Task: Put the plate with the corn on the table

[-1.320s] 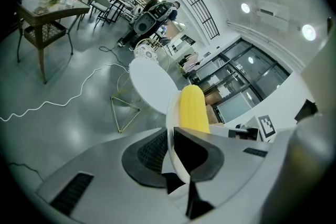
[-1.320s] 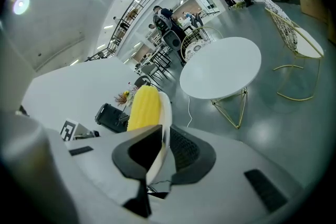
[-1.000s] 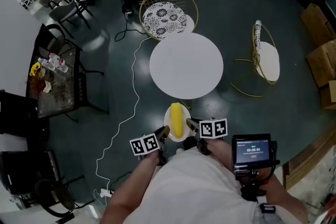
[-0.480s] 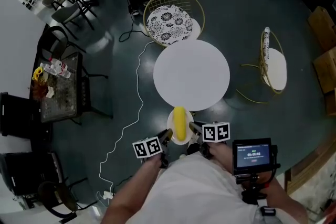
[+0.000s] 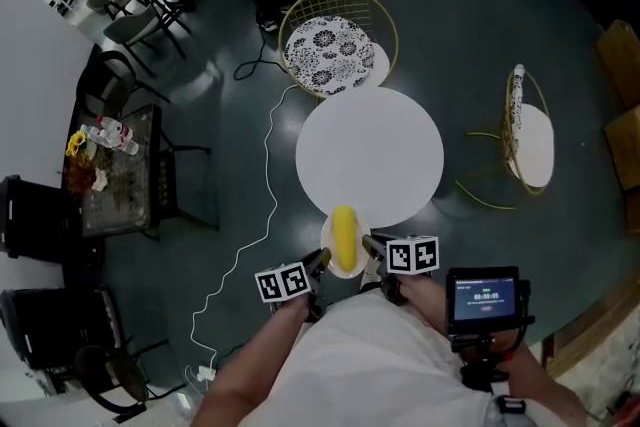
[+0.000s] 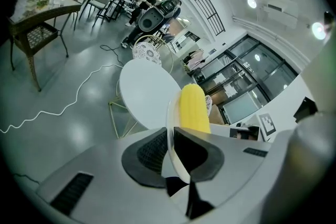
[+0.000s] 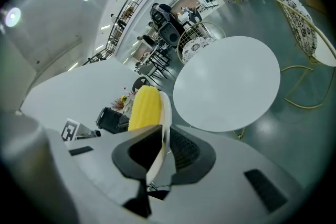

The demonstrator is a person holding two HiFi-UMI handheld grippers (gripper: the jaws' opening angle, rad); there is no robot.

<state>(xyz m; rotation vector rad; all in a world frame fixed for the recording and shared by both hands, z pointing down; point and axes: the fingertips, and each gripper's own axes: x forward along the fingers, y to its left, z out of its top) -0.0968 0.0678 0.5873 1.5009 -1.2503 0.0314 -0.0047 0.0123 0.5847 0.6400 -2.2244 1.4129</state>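
A white plate (image 5: 327,240) carrying a yellow corn cob (image 5: 344,236) is held in the air just short of the near edge of the round white table (image 5: 370,156). My left gripper (image 5: 319,263) is shut on the plate's left rim (image 6: 169,136), with the corn (image 6: 192,110) lying past the jaws. On the opposite side, my right gripper (image 5: 368,246) is shut on the right rim (image 7: 163,134), the corn (image 7: 144,107) beside it. The tabletop (image 7: 227,84) shows bare ahead.
A gold wire chair with a patterned cushion (image 5: 325,40) stands beyond the table, and another gold chair (image 5: 528,130) at its right. A white cable (image 5: 252,240) snakes over the dark floor on the left. A dark side table with bottles and flowers (image 5: 112,170) stands far left.
The plate with the corn and both grippers have come closer to the table's near edge; the table now sits lower and larger in the head view.
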